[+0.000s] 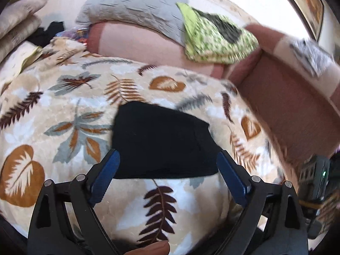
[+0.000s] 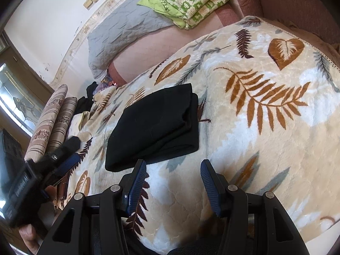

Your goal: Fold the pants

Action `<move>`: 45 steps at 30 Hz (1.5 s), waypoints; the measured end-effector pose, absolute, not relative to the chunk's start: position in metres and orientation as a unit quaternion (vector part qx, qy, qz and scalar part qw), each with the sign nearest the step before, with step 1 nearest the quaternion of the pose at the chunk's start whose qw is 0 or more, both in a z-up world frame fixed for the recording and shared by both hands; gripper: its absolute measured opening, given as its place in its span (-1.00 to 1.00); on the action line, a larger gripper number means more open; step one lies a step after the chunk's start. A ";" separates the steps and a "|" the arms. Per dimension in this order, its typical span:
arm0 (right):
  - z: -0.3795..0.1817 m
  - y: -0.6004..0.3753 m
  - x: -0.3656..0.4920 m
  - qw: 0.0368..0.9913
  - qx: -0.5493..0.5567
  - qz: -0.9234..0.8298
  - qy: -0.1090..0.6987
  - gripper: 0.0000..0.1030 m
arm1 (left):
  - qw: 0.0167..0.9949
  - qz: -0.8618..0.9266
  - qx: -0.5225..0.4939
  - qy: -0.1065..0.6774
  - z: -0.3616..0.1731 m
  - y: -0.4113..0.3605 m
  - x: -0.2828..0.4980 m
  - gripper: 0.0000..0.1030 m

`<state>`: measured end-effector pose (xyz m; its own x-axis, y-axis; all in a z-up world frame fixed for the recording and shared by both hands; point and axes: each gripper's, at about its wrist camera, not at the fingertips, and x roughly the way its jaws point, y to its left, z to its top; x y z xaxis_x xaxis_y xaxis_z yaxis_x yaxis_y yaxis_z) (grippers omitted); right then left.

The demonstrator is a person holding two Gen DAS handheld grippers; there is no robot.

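Note:
Black pants (image 1: 161, 140) lie folded into a compact rectangle on a leaf-patterned blanket (image 1: 63, 106). My left gripper (image 1: 167, 155) hovers over the near edge of the bundle, its blue fingers (image 1: 106, 176) spread wide on either side without pressing the cloth. In the right wrist view the same folded pants (image 2: 155, 127) rest ahead and left of my right gripper (image 2: 174, 165), which is open with only the blanket (image 2: 265, 127) between its fingers. The left gripper (image 2: 70, 148) also shows at the left edge of that view, held in a hand.
A grey quilted pillow (image 1: 131, 10) and a green patterned folded cloth (image 1: 216, 40) lie on the pink sofa back (image 1: 138, 42). Striped cushions (image 2: 53, 119) stand at the left. A brown armrest (image 1: 286, 106) borders the blanket on the right.

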<state>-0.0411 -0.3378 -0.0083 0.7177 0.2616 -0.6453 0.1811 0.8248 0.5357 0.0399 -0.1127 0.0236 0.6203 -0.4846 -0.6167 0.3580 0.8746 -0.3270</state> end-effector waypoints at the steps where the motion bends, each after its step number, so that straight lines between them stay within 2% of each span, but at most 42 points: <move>1: -0.009 -0.338 -0.041 0.878 0.296 0.024 0.376 0.01 | 0.897 -0.233 -0.095 0.364 0.024 -0.108 0.041 0.91; 2: -0.009 -0.338 -0.041 0.878 0.297 0.025 0.375 0.01 | 0.896 -0.234 -0.100 0.364 0.025 -0.105 0.042 1.00; 6: -0.010 -0.339 -0.040 0.875 0.304 0.029 0.377 0.01 | 0.890 -0.248 -0.117 0.363 0.027 -0.096 0.046 0.99; 11: -0.013 -0.341 -0.040 0.869 0.320 0.036 0.375 0.01 | 0.870 -0.253 -0.137 0.400 0.019 -0.098 0.059 0.99; 14: -0.013 -0.342 -0.040 0.867 0.326 0.037 0.376 0.01 | 0.866 -0.249 -0.107 0.420 0.016 -0.108 0.058 0.99; 21: -0.013 -0.342 -0.041 0.866 0.328 0.038 0.377 0.01 | 0.904 -0.195 0.002 0.379 0.014 -0.128 0.035 0.99; 45: -0.014 -0.347 -0.045 0.862 0.344 0.036 0.370 0.01 | 0.895 -0.215 0.006 0.390 0.007 -0.134 0.036 0.99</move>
